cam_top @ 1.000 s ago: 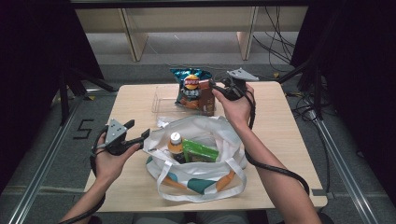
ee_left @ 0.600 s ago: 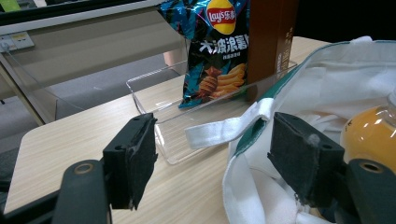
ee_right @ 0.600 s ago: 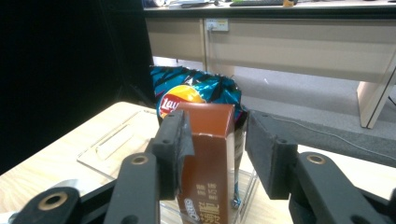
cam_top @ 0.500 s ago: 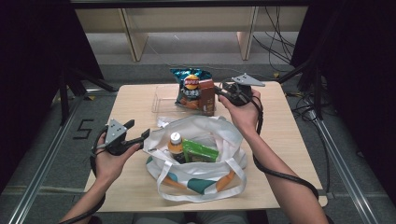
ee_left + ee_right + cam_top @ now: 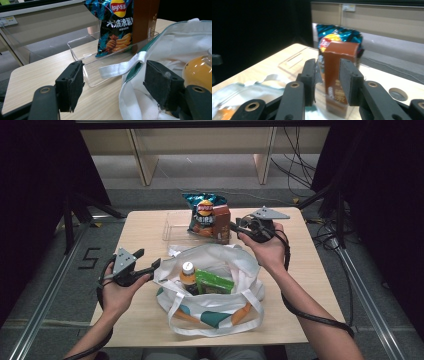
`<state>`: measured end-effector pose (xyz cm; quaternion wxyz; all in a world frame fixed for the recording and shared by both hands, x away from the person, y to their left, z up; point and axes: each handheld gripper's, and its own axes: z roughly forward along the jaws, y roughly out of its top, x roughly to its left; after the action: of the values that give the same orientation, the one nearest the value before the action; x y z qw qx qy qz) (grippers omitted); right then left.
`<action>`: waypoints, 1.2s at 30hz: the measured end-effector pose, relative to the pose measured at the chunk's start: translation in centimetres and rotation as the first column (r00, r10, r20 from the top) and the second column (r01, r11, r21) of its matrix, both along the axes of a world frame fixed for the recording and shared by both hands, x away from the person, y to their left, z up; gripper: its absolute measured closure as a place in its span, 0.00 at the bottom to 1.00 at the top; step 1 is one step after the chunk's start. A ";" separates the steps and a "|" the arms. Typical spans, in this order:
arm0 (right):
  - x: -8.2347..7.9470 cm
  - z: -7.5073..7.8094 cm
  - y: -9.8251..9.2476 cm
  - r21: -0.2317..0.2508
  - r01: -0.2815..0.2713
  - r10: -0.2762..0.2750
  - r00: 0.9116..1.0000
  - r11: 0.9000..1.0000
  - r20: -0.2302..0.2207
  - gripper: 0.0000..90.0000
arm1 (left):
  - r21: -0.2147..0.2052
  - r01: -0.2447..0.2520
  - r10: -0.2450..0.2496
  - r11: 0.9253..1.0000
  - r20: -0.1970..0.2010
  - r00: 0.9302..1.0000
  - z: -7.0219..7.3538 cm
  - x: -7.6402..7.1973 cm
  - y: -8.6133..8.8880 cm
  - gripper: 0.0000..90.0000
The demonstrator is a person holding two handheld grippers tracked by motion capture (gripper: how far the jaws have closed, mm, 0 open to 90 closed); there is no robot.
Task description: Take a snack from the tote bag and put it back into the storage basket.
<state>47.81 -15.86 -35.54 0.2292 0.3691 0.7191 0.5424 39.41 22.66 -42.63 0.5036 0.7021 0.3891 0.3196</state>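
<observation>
A clear, shallow plastic tray [image 5: 175,227] sits at the far side of the pale wood-grain table [image 5: 310,270], and two things stand upright in it side by side: a crinkled blue foil bag of crisps [image 5: 202,212] and a tall brown cardboard carton [image 5: 221,223], the carton at the bag's right in the high view. Nearer the person, a soft white cloth tote bag with teal and orange trim [image 5: 212,285] lies open, holding a bottle of orange drink with a white cap [image 5: 187,272] and a flat green packet [image 5: 215,281] just beside it.

The right gripper [image 5: 239,229] points at the brown carton from its right. Its jaws have just been closing and now stand narrow, partway in, one on each side of the carton. The right gripper view is blurred, so whether the pads [image 5: 348,80] touch the cardboard cannot be told. That view also shows the carton's torn top edge.

The left gripper [image 5: 150,266] is at the tote's left rim, jaws wide apart and holding nothing. The left gripper view shows one white webbing handle [image 5: 120,68] draped over the tray's near corner (hard to make out from above), the tote's rim between the jaws, and the printed crisps on the foil bag.
</observation>
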 end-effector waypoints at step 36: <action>-6.0 -2.0 -1.2 -0.019 -0.265 0.262 0.960 0.964 -0.102 0.74 | 0.007 -0.005 0.005 1.000 -0.003 1.000 -0.2 -0.3 0.3 0.35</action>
<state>41.85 -17.09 -37.53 0.1252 0.2928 0.7811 0.5372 39.15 22.99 -42.82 0.4999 0.7033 0.3905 0.3210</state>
